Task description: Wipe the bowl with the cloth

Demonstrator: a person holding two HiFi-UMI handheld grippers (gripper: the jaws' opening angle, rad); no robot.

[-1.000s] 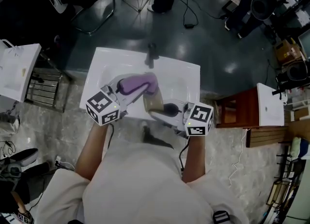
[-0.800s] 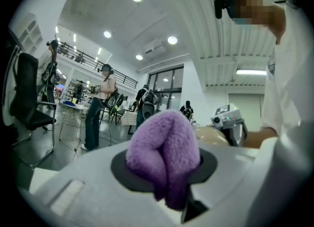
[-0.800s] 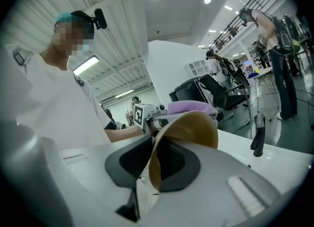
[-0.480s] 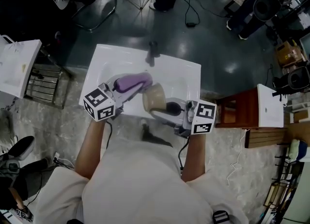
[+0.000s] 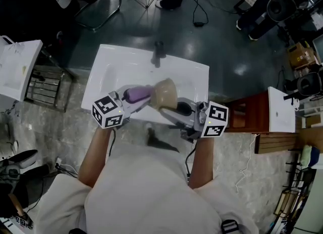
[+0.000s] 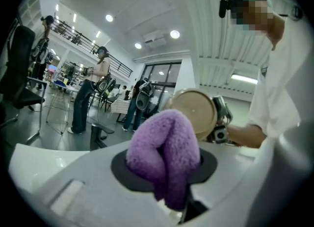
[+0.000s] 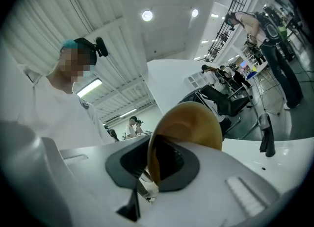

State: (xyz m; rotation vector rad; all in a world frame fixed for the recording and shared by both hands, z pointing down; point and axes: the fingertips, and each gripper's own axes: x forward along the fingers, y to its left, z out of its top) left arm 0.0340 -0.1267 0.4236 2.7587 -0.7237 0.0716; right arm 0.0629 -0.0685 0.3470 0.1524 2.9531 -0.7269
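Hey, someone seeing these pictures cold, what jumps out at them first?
The purple cloth stands out first, bunched in the left gripper at the centre of the head view. Right beside it, the tan bowl is held tilted by its rim in the right gripper, whose jaws have just been closing on it. Both hang over a white sink.

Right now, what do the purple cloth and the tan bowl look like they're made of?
Cloth: purple, with a thick fuzzy pile, bunched into soft folds, so probably microfibre or terry.
Bowl: tan, smooth and matt with a thin rim and no shine. It could be plastic or a wood-fibre composite; the look doesn't settle which.
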